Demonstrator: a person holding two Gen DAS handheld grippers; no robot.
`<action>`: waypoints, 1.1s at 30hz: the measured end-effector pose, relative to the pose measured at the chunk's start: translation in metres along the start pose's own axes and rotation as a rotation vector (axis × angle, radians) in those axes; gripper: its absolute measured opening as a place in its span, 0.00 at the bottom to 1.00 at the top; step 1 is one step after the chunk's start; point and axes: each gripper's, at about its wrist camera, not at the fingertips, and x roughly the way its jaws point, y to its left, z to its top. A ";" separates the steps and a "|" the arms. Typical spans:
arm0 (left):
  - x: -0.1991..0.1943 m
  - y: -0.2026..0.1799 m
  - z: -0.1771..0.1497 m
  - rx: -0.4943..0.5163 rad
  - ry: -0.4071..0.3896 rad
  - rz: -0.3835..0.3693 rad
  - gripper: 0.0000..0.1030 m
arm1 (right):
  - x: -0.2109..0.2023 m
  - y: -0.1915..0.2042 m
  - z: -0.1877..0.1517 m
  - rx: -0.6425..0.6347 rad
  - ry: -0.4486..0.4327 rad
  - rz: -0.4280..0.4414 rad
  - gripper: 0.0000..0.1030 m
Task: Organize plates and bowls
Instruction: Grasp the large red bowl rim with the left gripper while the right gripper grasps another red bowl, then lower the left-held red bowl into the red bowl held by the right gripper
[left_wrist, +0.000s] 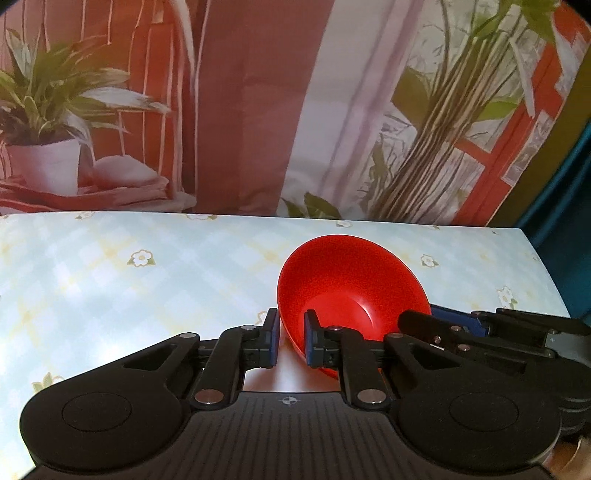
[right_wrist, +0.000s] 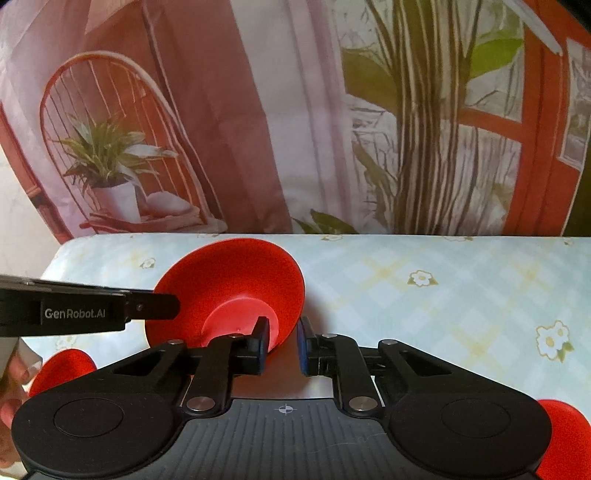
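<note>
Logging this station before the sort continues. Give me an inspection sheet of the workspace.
Surface: table under a floral checked tablecloth.
Job's things: red bowl, tilted; two more red dishes at the right wrist view's lower corners, mostly hidden.
Clutter: nothing seen.
Grippers: left gripper and right gripper each shut on the red bowl's rim, at opposite sides.
Cables: nothing seen.
Surroundings: printed backdrop of chair, potted plant and window.
</note>
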 end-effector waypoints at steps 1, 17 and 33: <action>-0.003 -0.001 0.000 0.005 -0.002 -0.001 0.14 | -0.003 0.000 0.000 0.002 -0.004 0.003 0.14; -0.059 -0.018 -0.023 0.053 -0.056 -0.012 0.14 | -0.058 0.012 -0.015 -0.001 -0.058 0.027 0.14; -0.130 -0.016 -0.049 0.053 -0.134 -0.022 0.14 | -0.109 0.045 -0.033 -0.047 -0.094 0.067 0.14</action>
